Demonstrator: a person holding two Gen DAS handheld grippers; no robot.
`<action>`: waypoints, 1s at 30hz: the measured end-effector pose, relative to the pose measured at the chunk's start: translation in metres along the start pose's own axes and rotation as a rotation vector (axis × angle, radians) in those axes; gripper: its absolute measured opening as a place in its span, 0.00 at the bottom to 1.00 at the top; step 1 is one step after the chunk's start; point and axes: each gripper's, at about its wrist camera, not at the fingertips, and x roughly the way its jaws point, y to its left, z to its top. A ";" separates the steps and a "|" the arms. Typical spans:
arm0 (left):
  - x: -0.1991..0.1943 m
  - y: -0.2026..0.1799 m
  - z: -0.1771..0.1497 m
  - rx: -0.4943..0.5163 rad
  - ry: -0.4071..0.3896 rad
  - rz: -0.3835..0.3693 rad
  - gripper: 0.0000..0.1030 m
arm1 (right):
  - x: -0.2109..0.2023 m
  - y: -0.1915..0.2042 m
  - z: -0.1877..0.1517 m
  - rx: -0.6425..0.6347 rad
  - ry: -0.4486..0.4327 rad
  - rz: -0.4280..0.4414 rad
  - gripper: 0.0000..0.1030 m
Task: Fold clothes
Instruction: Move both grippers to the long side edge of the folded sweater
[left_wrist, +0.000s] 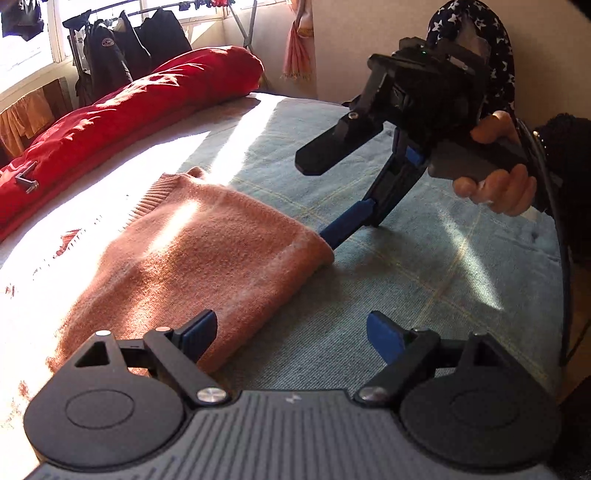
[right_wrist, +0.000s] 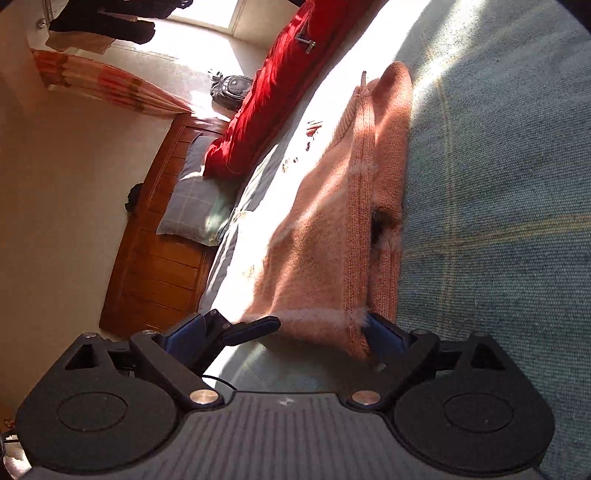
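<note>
From the left wrist I saw the sweater lying folded into a narrow stack on the bed, half in sunlight. My left gripper stood wide with nothing between its pads; one finger hung over the sweater's near edge, the other over bare cover. Across from it the right gripper was tilted on its side in a hand, its lower finger at the sweater's far corner, its upper finger well clear above. A red quilt lay rolled along the far side.

From the right wrist the sweater showed its layered edges, ribbed hem on top. The right gripper gaped, pressing on nothing, one pad just beside the fold's corner.

I judged the folding nearly done: layers stacked, perhaps a last fold or some tidying left. No basket or drawer appeared in either view.
</note>
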 end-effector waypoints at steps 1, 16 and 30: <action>-0.003 0.001 -0.001 0.007 0.001 0.011 0.85 | -0.006 0.001 -0.004 -0.002 0.003 -0.027 0.96; -0.069 0.028 -0.051 0.240 0.106 0.350 0.85 | -0.024 0.098 -0.070 -0.607 -0.132 -0.692 0.97; -0.115 0.112 -0.145 0.185 0.115 0.441 0.85 | 0.137 0.180 -0.113 -1.124 0.045 -0.946 1.00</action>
